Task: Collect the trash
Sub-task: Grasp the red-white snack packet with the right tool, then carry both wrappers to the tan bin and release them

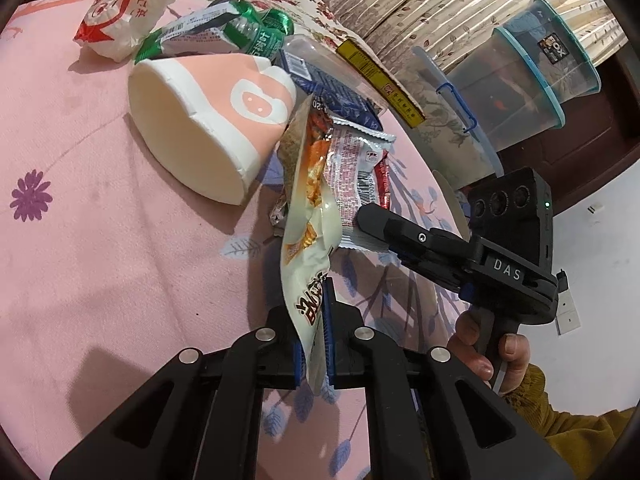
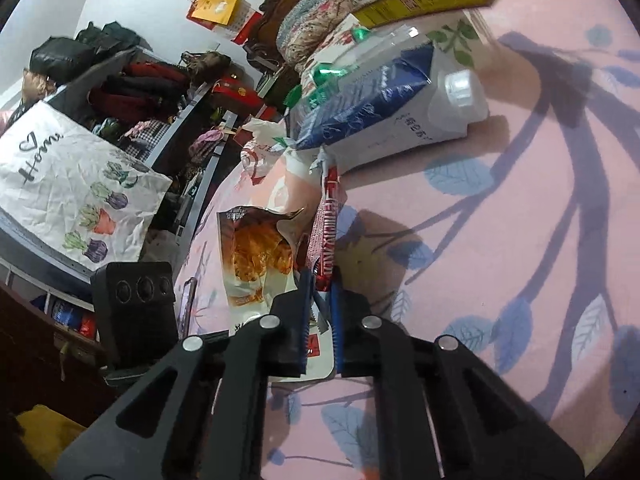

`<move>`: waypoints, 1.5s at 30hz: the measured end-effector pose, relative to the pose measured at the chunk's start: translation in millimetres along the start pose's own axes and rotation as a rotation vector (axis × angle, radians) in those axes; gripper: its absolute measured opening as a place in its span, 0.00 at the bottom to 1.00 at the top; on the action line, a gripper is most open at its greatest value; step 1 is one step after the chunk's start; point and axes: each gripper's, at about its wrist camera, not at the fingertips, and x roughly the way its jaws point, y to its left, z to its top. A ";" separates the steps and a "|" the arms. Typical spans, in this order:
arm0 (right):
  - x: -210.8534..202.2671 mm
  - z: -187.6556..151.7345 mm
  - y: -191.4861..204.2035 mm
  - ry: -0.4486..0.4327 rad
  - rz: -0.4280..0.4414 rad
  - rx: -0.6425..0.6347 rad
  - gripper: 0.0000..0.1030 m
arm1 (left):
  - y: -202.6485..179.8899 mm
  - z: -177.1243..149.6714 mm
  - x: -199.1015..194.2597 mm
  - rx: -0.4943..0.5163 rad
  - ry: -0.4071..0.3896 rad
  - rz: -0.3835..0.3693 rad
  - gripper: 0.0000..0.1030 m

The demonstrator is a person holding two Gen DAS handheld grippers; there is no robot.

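Left gripper (image 1: 312, 320): clamped on white-and-orange crinkled snack bag (image 1: 308, 216).
Right gripper (image 2: 322, 304): pinching red-and-silver foil wrapper (image 2: 326, 236).
Surface: pink leaf-print bedsheet (image 2: 500, 220) beneath fingers.

1 paper cup (image 1: 208, 120), 1 blue carton (image 2: 372, 108), 1 yellow box (image 1: 380, 80), 2 stacked tubs (image 1: 532, 76), 2 grippers (image 1: 314, 320)

Glossy foil wrapper (image 1: 352, 176), matt paper cup (image 1: 208, 120)

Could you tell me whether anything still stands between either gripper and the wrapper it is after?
Nothing visible does. The left gripper has its jaws shut on the white snack bag, and the right gripper has its jaws shut on the red and silver wrapper. No bin is in view.
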 end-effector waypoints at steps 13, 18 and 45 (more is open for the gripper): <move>-22.5 -14.8 29.6 -0.050 -0.108 -0.153 0.10 | -7.9 -4.2 -1.4 0.011 0.001 0.021 0.06; -37.6 -14.8 19.1 -0.087 -0.117 -0.124 0.10 | -13.1 -2.6 -5.5 0.025 -0.011 0.022 0.06; -99.0 -29.6 -39.8 -0.189 -0.051 0.038 0.10 | -53.3 5.7 5.0 0.105 0.025 0.029 0.06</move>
